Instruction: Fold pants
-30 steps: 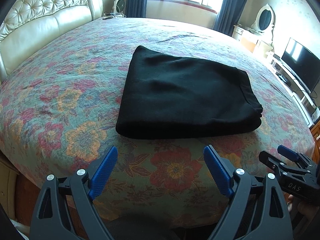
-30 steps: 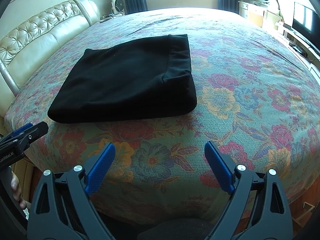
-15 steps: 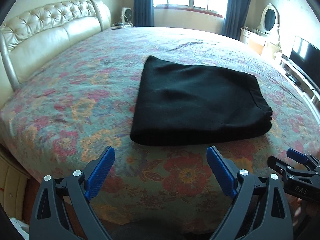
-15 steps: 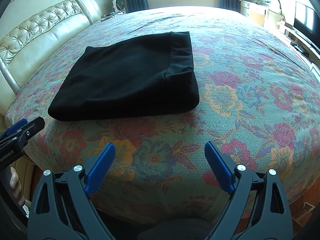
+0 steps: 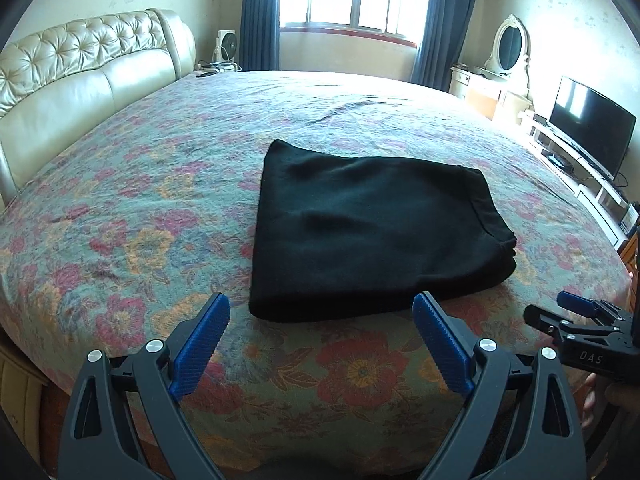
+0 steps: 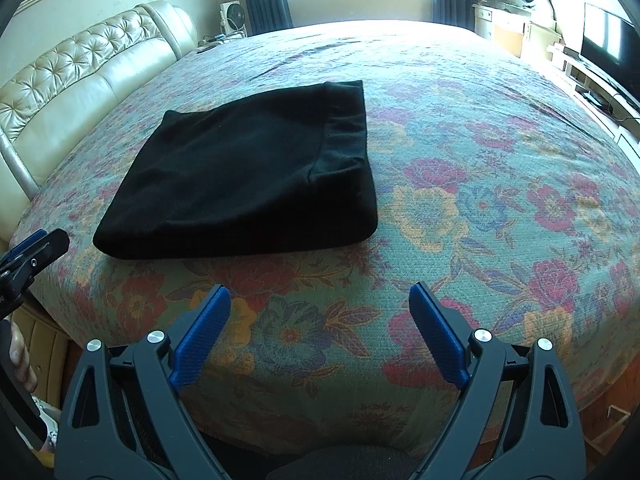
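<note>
Black pants (image 5: 372,232) lie folded into a flat rectangle on the flowered bedspread (image 5: 132,220). They also show in the right wrist view (image 6: 248,176), left of centre, waistband at the right. My left gripper (image 5: 320,320) is open and empty, just short of the pants' near edge. My right gripper (image 6: 320,304) is open and empty, over the bed's front edge, apart from the pants. Each gripper shows at the edge of the other's view: the right gripper (image 5: 576,320), the left gripper (image 6: 32,252).
A tufted cream headboard (image 5: 80,68) runs along the left. A window with dark blue curtains (image 5: 260,16) is at the back. A dresser with an oval mirror (image 5: 508,44) and a TV (image 5: 592,124) stand at the right.
Both grippers have drawn back and tilted up from the bed. The pants sit farther off and more of the room shows. The pants have not moved.
</note>
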### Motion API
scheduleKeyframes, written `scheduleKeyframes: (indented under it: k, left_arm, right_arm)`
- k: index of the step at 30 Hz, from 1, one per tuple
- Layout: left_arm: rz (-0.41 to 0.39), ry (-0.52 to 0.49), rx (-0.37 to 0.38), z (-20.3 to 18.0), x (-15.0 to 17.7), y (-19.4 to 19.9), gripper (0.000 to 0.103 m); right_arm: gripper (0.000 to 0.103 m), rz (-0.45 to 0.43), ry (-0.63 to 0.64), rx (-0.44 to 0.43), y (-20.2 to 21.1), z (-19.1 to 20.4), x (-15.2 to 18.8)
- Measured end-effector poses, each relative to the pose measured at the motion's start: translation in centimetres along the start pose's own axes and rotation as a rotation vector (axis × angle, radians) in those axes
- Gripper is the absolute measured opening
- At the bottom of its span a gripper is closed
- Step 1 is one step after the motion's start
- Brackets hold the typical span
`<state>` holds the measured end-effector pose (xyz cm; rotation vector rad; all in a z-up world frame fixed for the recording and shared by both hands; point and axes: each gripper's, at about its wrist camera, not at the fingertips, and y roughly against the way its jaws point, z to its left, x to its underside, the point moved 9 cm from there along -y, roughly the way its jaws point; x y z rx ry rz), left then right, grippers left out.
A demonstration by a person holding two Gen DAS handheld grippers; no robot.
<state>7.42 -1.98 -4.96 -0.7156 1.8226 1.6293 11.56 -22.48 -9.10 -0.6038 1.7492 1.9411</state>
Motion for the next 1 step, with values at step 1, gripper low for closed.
scheduleKeyframes:
  k: [1]
  left_arm:
    - [-0.002,0.003,-0.013,0.64,-0.32,-0.15,0.092]
  right_arm:
    - [0.091,-0.003,-0.013,0.005,-0.02,-0.63,-0.36]
